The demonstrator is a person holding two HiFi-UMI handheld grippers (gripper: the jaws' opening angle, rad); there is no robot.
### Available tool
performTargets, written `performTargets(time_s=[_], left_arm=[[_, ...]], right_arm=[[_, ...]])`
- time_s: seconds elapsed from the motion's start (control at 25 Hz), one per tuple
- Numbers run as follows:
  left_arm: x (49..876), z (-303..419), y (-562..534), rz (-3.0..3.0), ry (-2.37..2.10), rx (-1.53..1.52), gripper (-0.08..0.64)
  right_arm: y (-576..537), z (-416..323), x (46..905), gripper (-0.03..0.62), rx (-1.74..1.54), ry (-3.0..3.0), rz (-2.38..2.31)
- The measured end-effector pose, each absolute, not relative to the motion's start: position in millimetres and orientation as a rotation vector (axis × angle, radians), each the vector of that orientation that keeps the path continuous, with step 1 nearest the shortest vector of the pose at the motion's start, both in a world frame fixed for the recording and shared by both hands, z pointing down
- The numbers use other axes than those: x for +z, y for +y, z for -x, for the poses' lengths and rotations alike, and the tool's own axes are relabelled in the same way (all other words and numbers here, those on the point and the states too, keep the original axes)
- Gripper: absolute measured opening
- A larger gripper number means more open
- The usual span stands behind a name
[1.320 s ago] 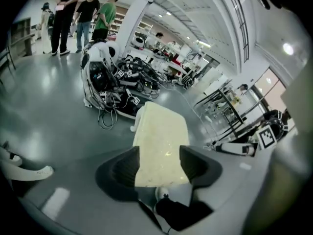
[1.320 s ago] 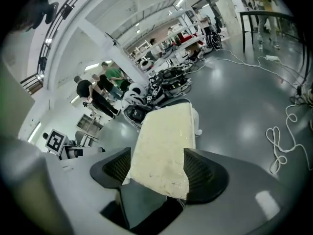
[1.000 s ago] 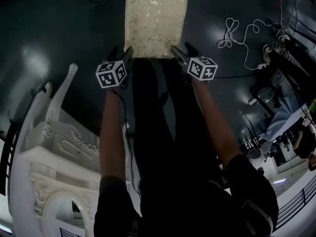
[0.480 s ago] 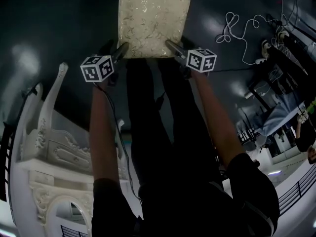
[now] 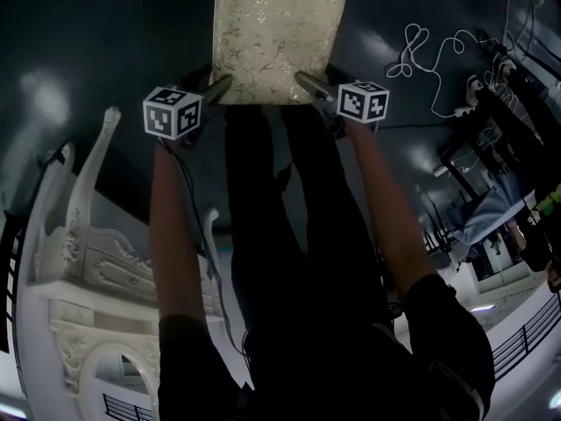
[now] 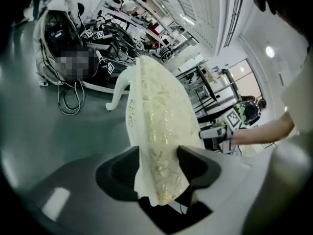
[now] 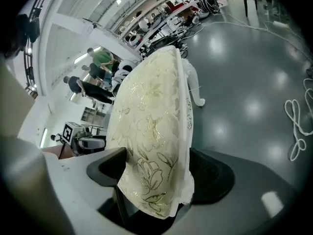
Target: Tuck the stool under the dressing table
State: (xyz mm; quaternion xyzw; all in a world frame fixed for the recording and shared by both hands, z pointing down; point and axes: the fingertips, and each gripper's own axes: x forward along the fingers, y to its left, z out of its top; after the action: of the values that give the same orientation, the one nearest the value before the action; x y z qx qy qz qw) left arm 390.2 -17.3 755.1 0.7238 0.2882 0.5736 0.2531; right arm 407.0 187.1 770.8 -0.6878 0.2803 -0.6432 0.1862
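The stool (image 5: 276, 33) has a cream seat cushion with a gold flower pattern and stands on the dark floor at the top of the head view. My left gripper (image 5: 215, 90) is at the cushion's near left corner, and its jaws have just been closing; in the left gripper view the pads press on the cushion (image 6: 156, 111) from both sides. At the near right corner is my right gripper (image 5: 307, 84), whose jaws have just been opening. They straddle the cushion (image 7: 151, 111) without a clear squeeze. The white carved dressing table (image 5: 88, 261) stands at lower left.
A white cable (image 5: 429, 55) lies looped on the floor to the right of the stool. Racks and equipment (image 5: 508, 103) line the right side. A white curved stool leg (image 6: 117, 94) shows under the seat. People (image 7: 93, 89) stand far off.
Both grippers have sunk onto the seat's near corners, so the cushion now sits between each pair of jaws. The left marker cube has shifted left in the head view.
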Motion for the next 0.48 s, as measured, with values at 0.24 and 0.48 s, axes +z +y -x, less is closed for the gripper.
performTargets(time_s=[0.24, 0.48], left_arm=[[765, -390, -22, -1.862, 0.798, 1.565, 0.324], [758, -390, -19, -1.790, 0.838, 1.509, 0.345]], right_arm=[[180, -409, 772, 0.402, -1.830, 0.920, 1.851], [178, -409, 772, 0.408, -1.826, 0.950, 1.836]])
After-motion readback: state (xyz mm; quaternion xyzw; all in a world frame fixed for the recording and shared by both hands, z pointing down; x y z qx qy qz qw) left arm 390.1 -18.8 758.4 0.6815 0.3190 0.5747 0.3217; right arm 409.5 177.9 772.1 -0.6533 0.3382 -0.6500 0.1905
